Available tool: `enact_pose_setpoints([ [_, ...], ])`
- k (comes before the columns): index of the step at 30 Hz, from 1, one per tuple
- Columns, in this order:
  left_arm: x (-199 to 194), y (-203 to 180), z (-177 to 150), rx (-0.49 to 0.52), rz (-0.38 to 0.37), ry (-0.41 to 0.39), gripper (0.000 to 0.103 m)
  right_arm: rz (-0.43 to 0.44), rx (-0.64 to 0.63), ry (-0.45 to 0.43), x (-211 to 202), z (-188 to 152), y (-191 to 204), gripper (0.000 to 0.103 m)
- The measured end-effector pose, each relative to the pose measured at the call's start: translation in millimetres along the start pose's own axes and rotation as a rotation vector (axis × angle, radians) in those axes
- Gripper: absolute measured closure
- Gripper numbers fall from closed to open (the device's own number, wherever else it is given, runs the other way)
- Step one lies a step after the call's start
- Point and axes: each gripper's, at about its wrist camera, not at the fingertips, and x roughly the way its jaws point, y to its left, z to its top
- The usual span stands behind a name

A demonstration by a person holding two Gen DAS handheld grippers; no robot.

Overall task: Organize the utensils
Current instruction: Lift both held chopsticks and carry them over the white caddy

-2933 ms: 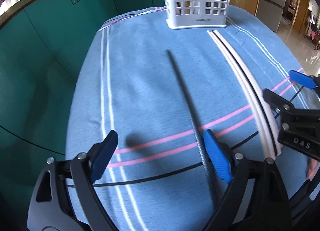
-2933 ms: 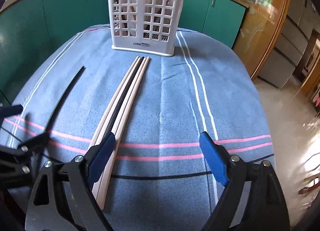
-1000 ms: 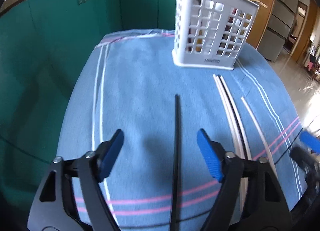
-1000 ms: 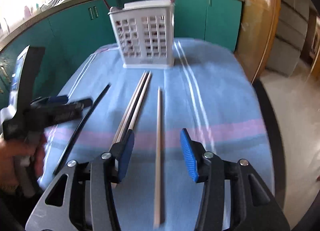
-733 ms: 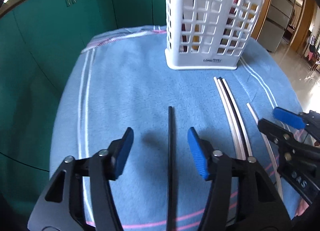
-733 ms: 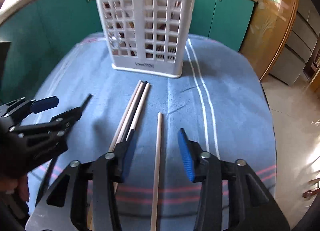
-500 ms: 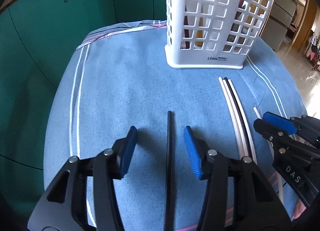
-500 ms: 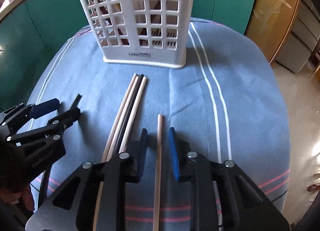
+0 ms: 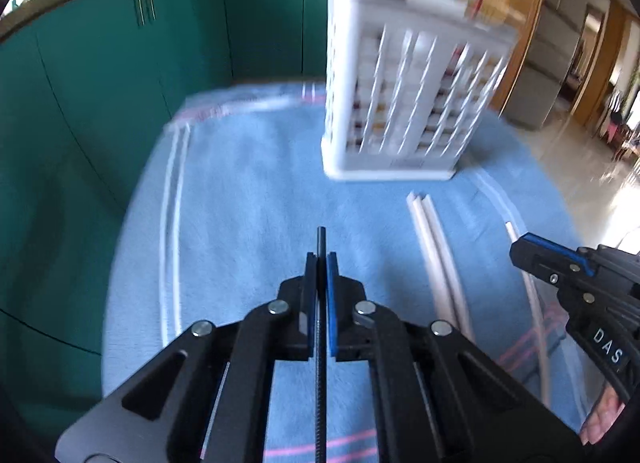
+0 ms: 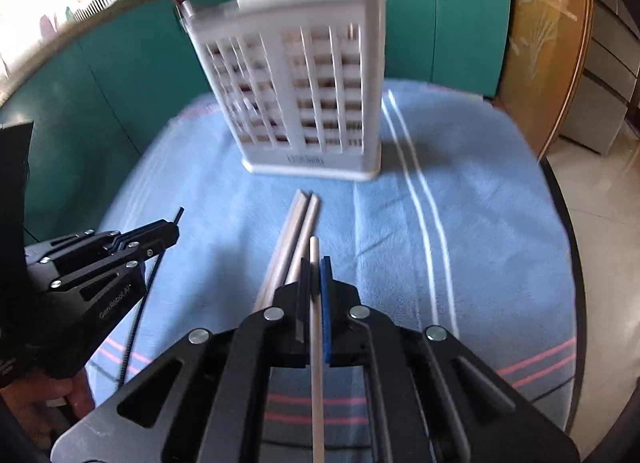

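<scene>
Above blue cloth, both jaws now clamp chopsticks

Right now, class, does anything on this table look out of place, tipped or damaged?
Nothing stands out. The white basket stands upright on the blue cloth, two pale chopsticks lie side by side, and each gripper is shut on one stick: left on the black chopstick, right on a pale one.

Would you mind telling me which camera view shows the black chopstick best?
The left wrist view: the black chopstick runs straight between the shut left tool, its tip just past the fingers. The right wrist view shows only its tip and a thin stretch beside the left tool.
</scene>
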Motion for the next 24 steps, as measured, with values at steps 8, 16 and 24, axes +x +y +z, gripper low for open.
enact_pose_setpoints([
  [8, -85.2, 2.9, -5.7, -0.003, -0.054, -0.165, 0.099, 0.052, -0.007, -0.159, -78.4, -3.7, 9.0, 0.098],
  [16, -148.7, -14.8, -9.9, 0.029, -0.061, -0.249, 0.099, 0.081, 0.018, -0.225, -138.5, -16.7, 2.5, 0.098],
  [24, -192.6, -22.6, 25.8, 0.021, -0.076, -0.321, 0.099, 0.106, -0.022, -0.334, -197.6, 20.9, 11.4, 0.098],
])
